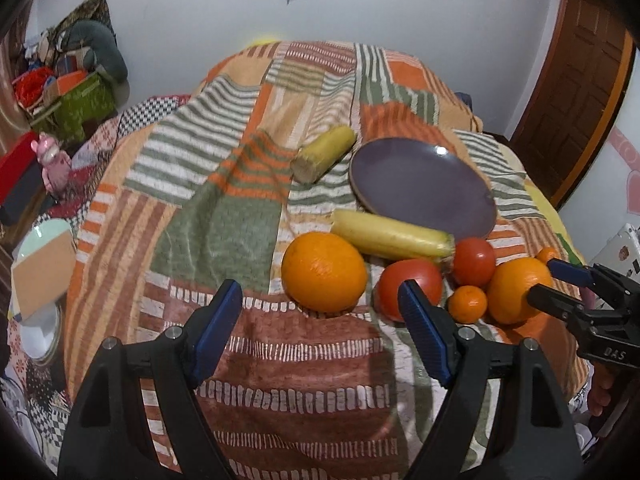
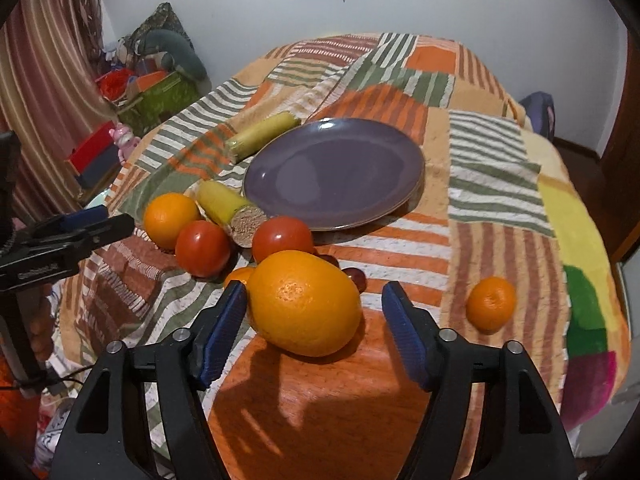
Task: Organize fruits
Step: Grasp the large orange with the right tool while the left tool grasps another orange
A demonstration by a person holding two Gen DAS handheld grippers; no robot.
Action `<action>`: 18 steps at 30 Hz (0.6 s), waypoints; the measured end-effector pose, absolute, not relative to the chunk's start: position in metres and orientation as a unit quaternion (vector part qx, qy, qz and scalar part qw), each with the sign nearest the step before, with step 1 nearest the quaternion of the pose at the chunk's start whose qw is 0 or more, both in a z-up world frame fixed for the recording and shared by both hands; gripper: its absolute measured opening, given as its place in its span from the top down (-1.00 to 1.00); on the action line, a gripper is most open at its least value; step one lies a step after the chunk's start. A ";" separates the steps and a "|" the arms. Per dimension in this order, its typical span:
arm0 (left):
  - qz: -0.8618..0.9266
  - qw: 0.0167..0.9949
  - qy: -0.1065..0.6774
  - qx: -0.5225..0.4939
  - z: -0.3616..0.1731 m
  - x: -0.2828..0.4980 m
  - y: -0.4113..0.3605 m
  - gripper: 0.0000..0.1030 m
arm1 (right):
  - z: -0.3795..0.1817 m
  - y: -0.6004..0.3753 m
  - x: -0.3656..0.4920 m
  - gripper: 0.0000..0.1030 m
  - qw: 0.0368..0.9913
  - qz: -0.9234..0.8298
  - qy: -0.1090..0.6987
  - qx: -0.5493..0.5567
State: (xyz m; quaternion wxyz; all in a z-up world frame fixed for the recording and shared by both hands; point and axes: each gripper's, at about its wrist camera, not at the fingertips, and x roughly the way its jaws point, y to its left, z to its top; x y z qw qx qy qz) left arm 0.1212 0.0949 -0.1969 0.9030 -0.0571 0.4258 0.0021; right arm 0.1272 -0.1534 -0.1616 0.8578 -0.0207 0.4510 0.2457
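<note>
A purple plate (image 1: 424,182) (image 2: 334,174) lies empty on the patchwork cloth. In front of it lie two oranges, two tomatoes, two yellow corn cobs and small mandarins. My left gripper (image 1: 320,316) is open, just short of an orange (image 1: 324,272) with a tomato (image 1: 410,292) behind its right finger. My right gripper (image 2: 314,320) is open around the other large orange (image 2: 306,302), jaws apart from its sides; it shows in the left wrist view (image 1: 554,284) too. A mandarin (image 2: 491,303) lies alone at the right.
One corn cob (image 1: 394,238) lies beside the plate's near rim, another (image 1: 324,154) at its far left. A second tomato (image 2: 282,238) and dark grapes (image 2: 356,276) sit behind the large orange. Boxes and clutter (image 1: 64,96) stand left of the bed.
</note>
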 end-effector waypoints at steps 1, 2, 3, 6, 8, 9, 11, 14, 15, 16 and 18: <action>0.003 0.901 0.430 -0.059 -0.200 0.123 0.096 -0.56 | -0.163 -0.152 0.128 -0.33 0.857 0.247 0.452 -0.022; 0.003 0.898 0.435 -0.062 -0.203 0.126 0.098 -0.56 | -0.164 -0.151 0.129 -0.35 0.856 0.247 0.453 -0.024; 0.003 0.897 0.438 -0.062 -0.205 0.127 0.098 -0.56 | -0.165 -0.149 0.130 -0.35 0.855 0.248 0.455 -0.025; 0.001 0.892 0.447 -0.066 -0.212 0.133 0.099 -0.56 | -0.172 -0.145 0.133 -0.35 0.846 0.253 0.469 -0.025; -0.001 0.889 0.453 -0.071 -0.215 0.137 0.099 -0.56 | -0.179 -0.142 0.135 -0.35 0.840 0.254 0.479 -0.026; -0.002 0.888 0.455 -0.073 -0.217 0.139 0.099 -0.57 | -0.180 -0.141 0.137 -0.35 0.838 0.254 0.482 -0.027; -0.004 0.886 0.457 -0.074 -0.219 0.143 0.099 -0.57 | -0.183 -0.142 0.139 -0.31 0.833 0.259 0.488 -0.022; -0.005 0.885 0.460 -0.076 -0.221 0.149 0.099 -0.57 | -0.182 -0.144 0.140 -0.30 0.833 0.262 0.488 -0.017; -0.006 0.884 0.461 -0.077 -0.222 0.152 0.099 -0.57 | -0.181 -0.144 0.140 -0.29 0.832 0.262 0.488 -0.015; -0.006 0.884 0.462 -0.078 -0.223 0.154 0.099 -0.57 | -0.181 -0.145 0.140 -0.29 0.832 0.262 0.489 -0.011; -0.007 0.882 0.464 -0.079 -0.225 0.158 0.098 -0.57 | -0.179 -0.147 0.141 -0.29 0.834 0.260 0.487 -0.009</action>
